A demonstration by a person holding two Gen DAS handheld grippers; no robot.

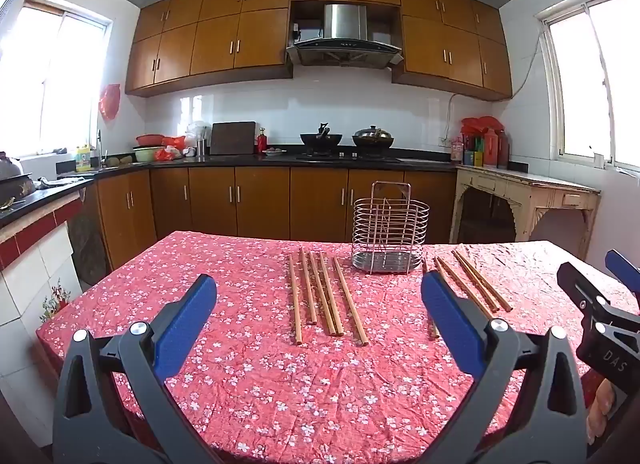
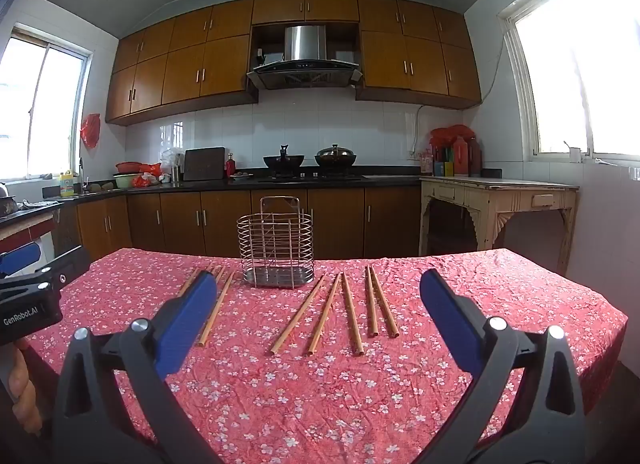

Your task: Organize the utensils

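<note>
Several wooden chopsticks (image 1: 324,296) lie side by side on the red flowered tablecloth (image 1: 240,384), just beyond my left gripper (image 1: 318,280), which hangs open and empty above the cloth. A second group of chopsticks (image 2: 344,312) lies fanned out ahead of my right gripper (image 2: 318,276), also open and empty. An empty wire utensil holder (image 1: 390,232) stands upright at the table's far side, between the two groups; in the right wrist view the holder (image 2: 276,244) is centre-left. Part of the left group (image 2: 212,304) is hidden behind the right gripper's finger.
Each gripper shows at the edge of the other's view, held by a hand (image 2: 24,396). Behind the table runs a dark kitchen counter (image 1: 240,159) with woks (image 1: 320,138) on a stove. A cream side table (image 2: 500,191) stands at the right wall.
</note>
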